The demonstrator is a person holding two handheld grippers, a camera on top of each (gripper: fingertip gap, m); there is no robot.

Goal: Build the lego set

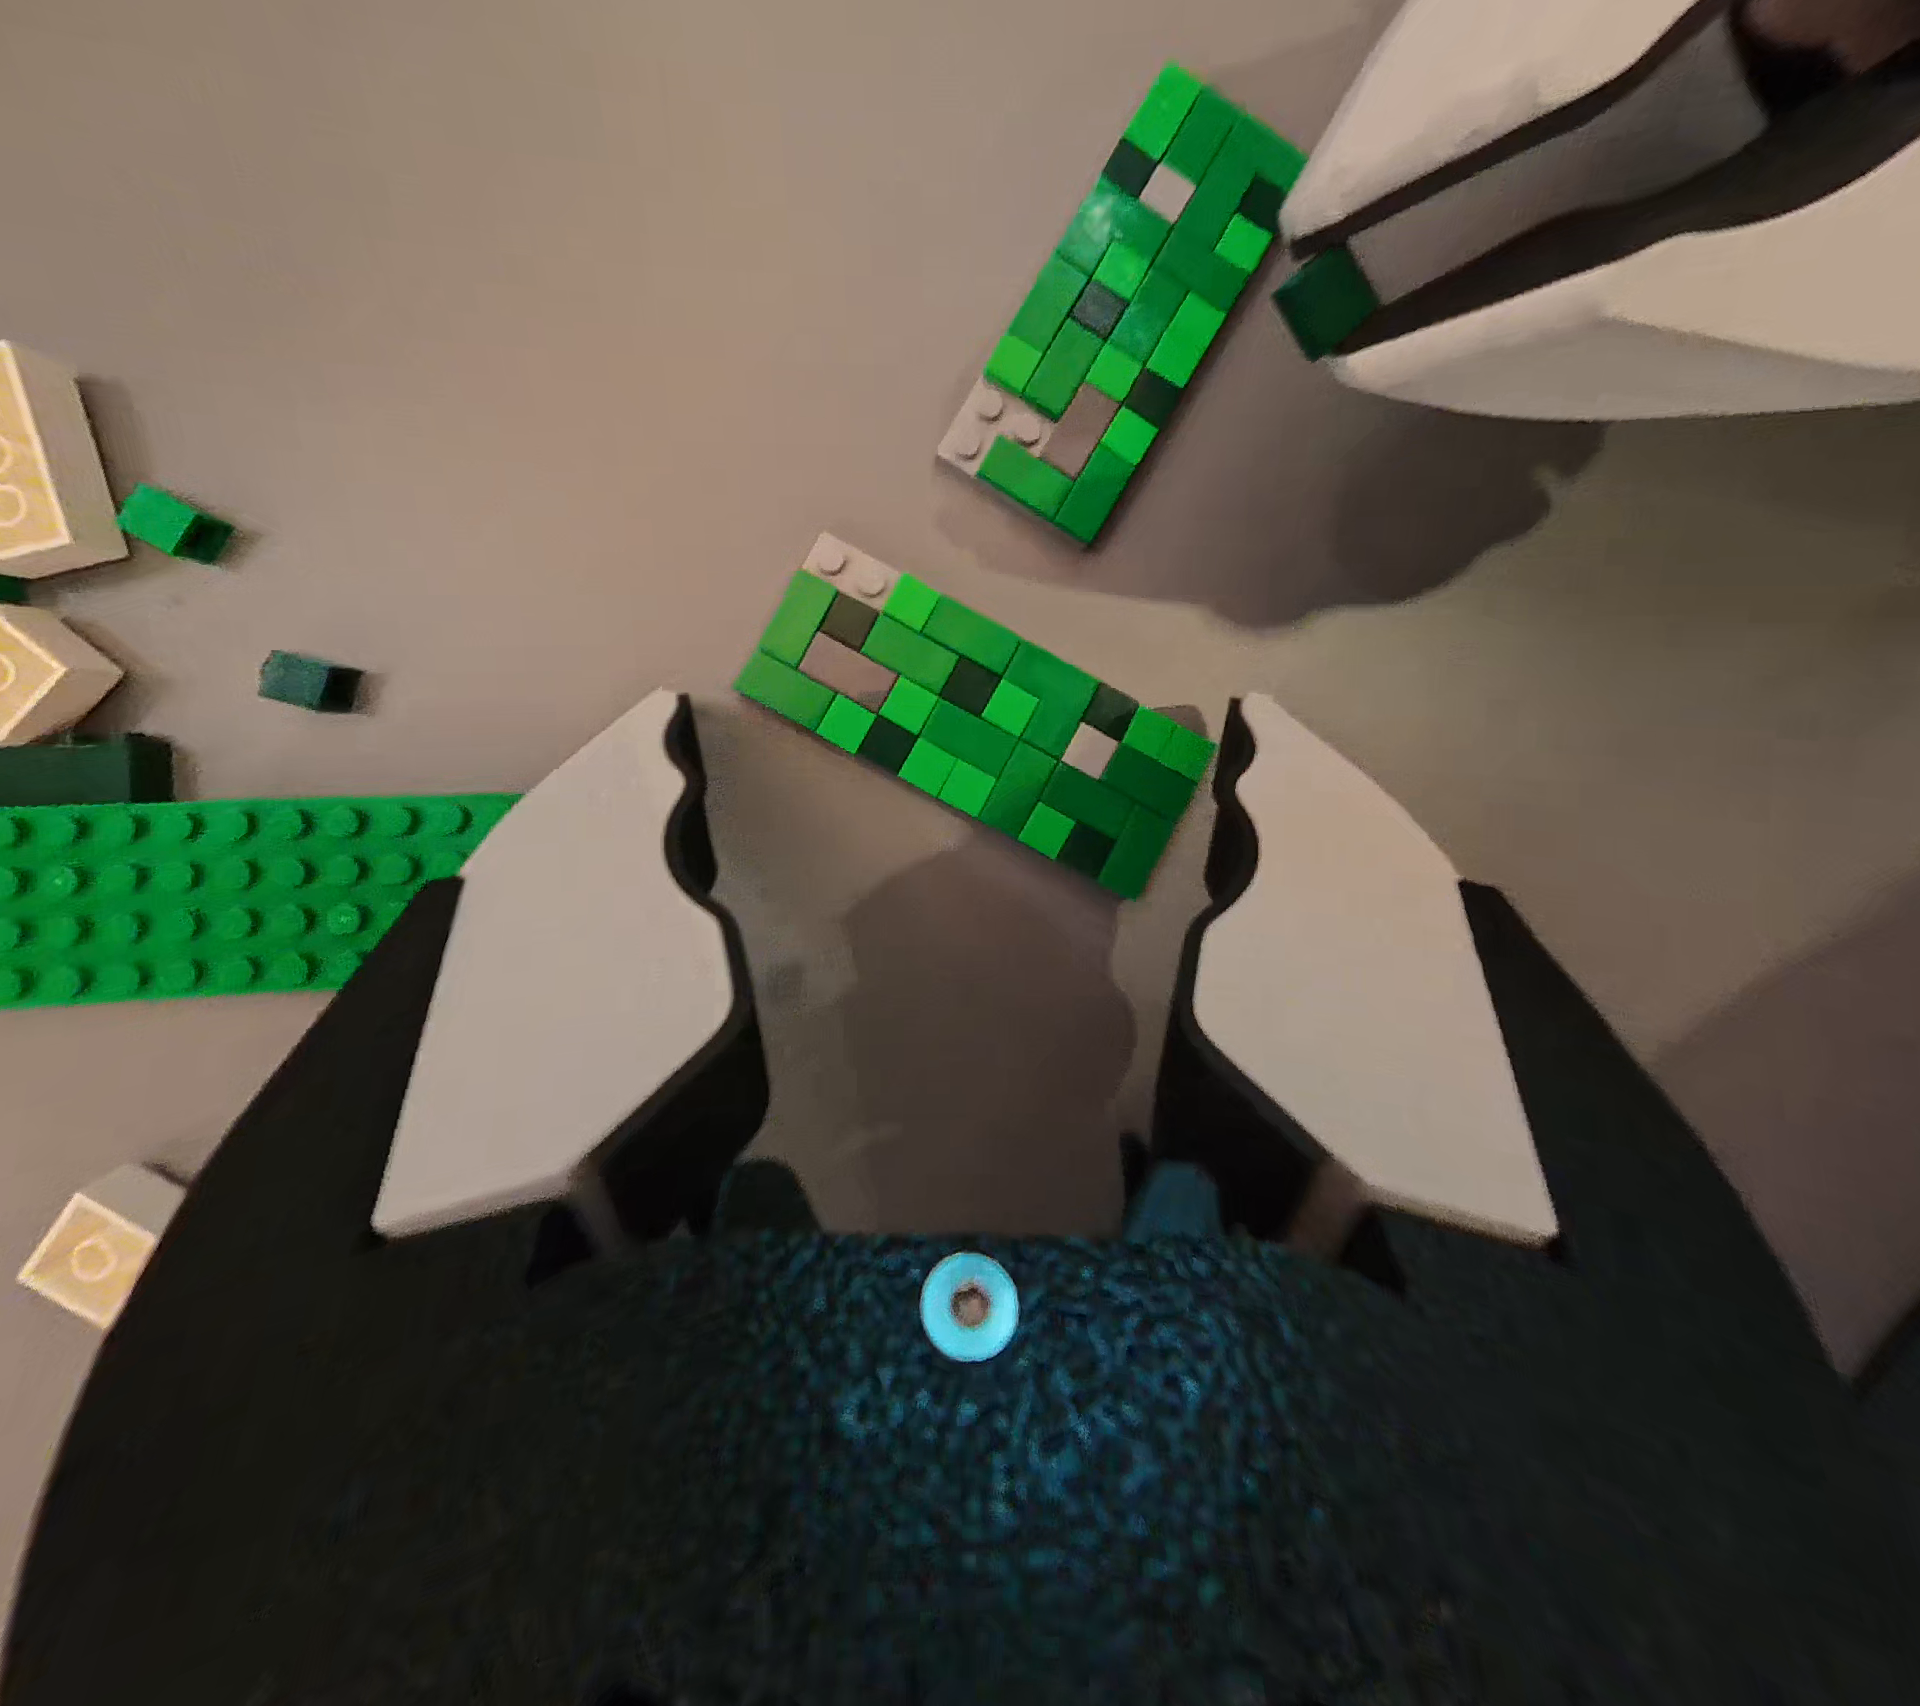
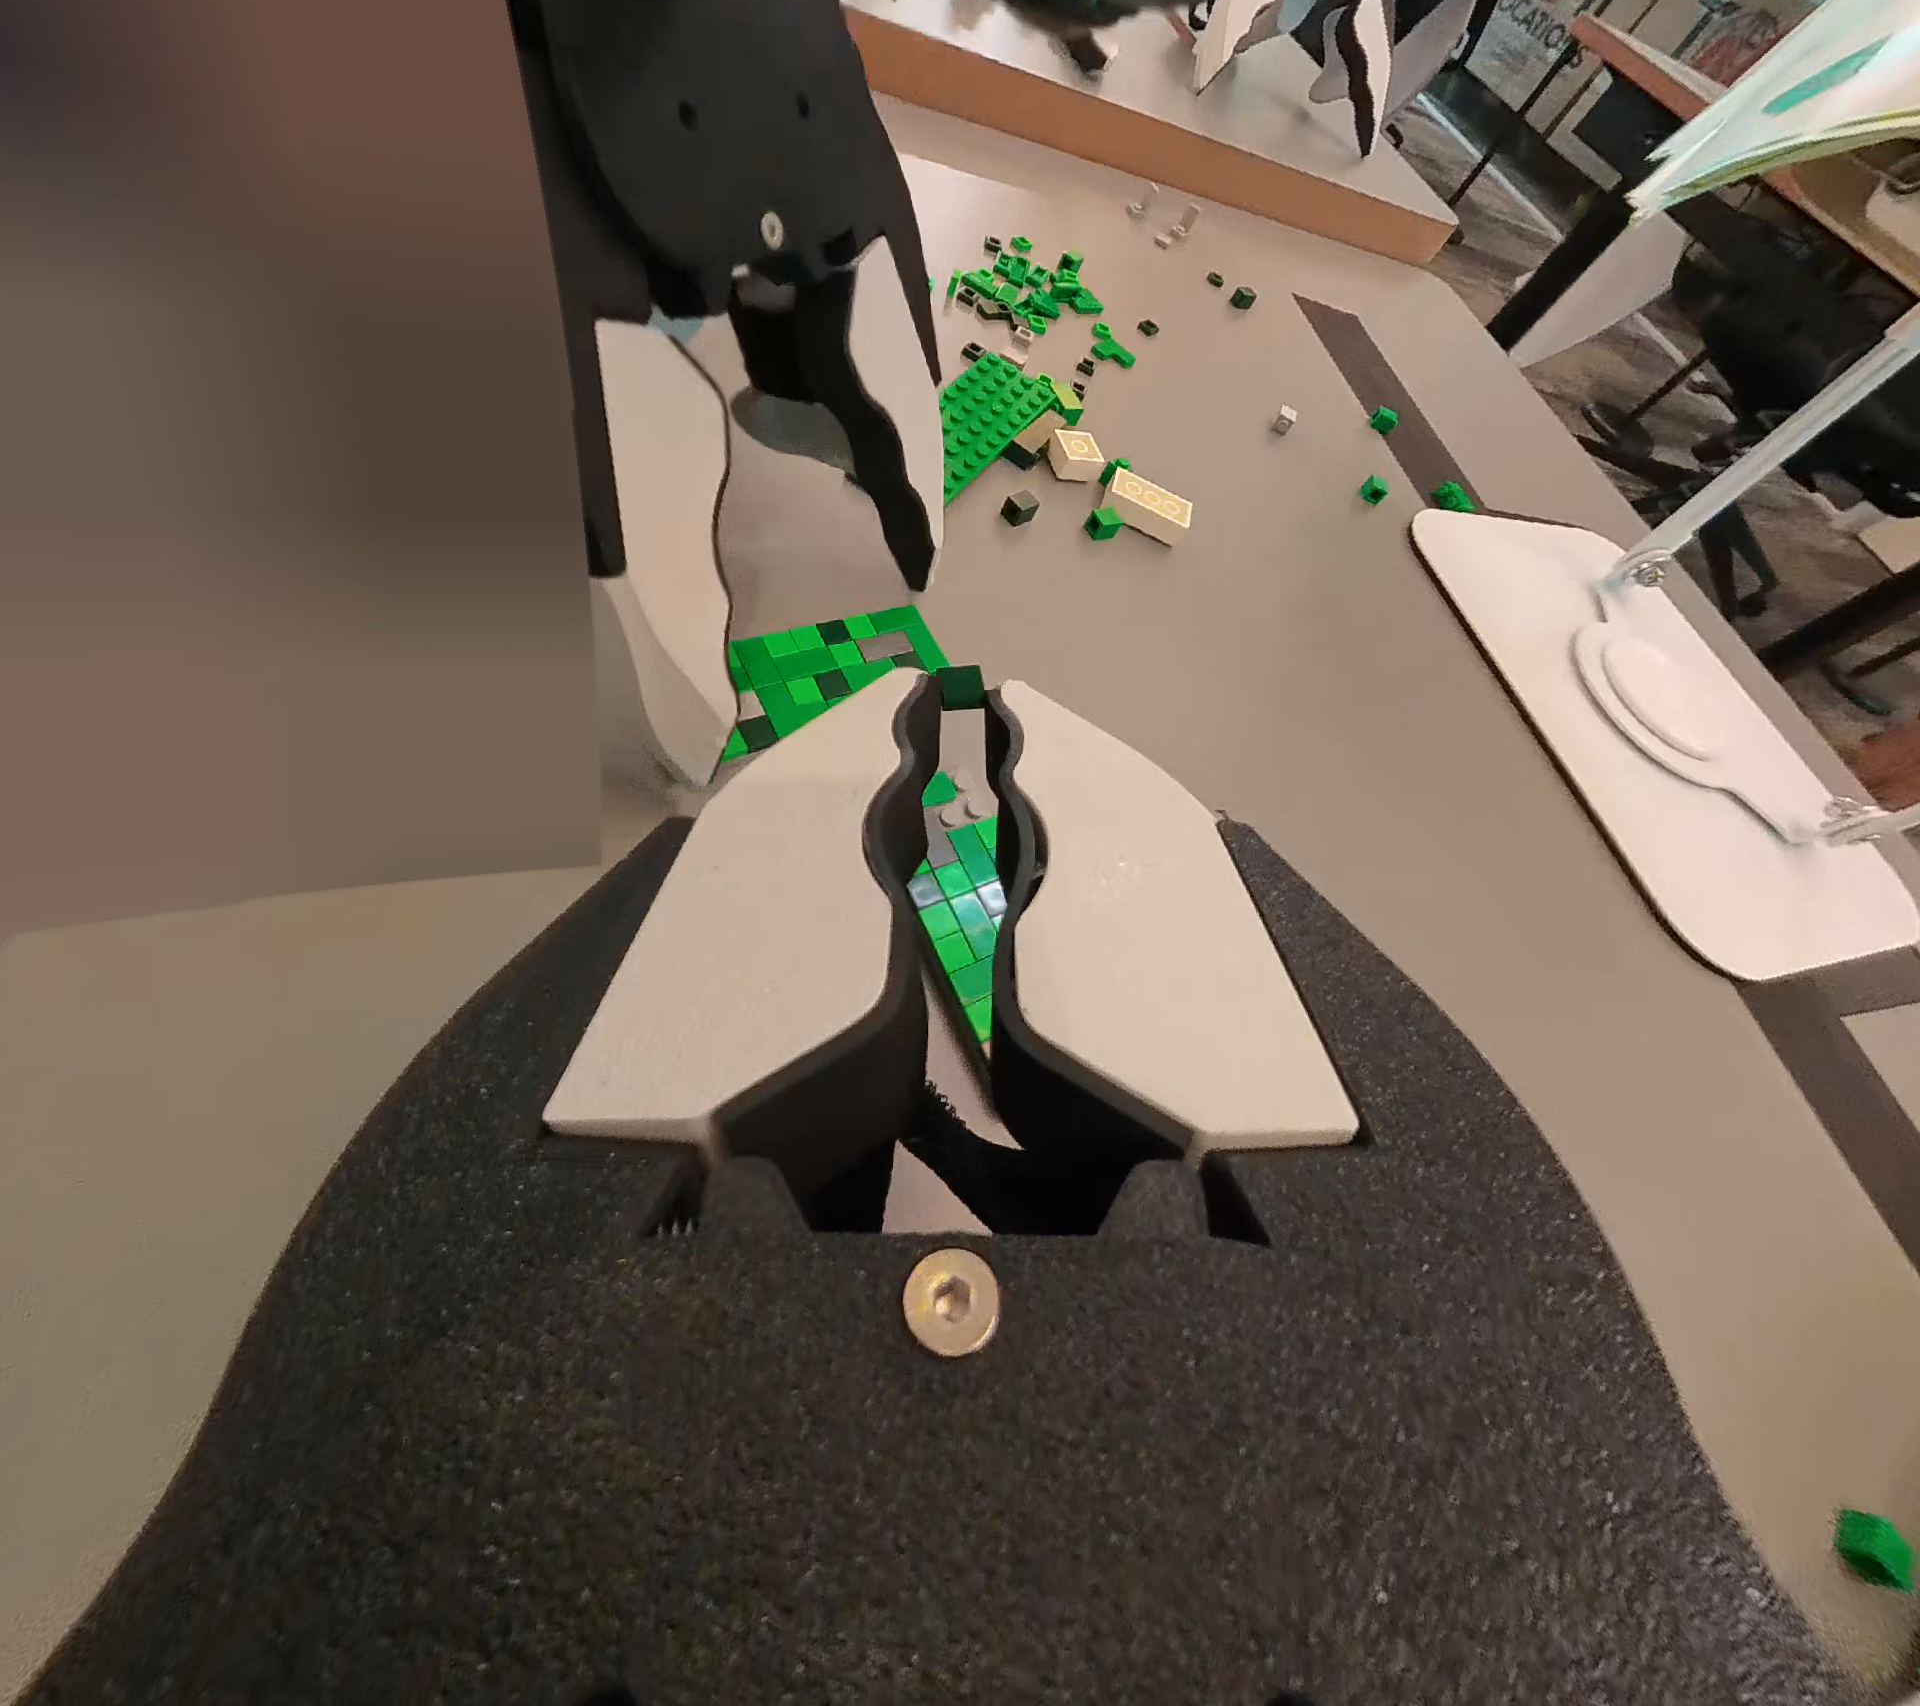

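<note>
Brick (image 2: 961,686), dark green, small, hard and light, sits pinched between the right gripper's (image 2: 961,700) fingertips above the far tiled plate (image 1: 1127,300); any slip likely drops it. The left gripper's (image 1: 956,757) fingers stand wide over the near tiled plate (image 1: 977,731) on the surface (image 1: 520,202).

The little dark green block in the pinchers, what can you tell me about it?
The dark green block is a tiny, smooth plastic cube-shaped piece. The right gripper pinches it at its very fingertips, one pad on each side, lifted above the grey table. It hangs right beside the edge of the farther green mosaic plate.
</note>
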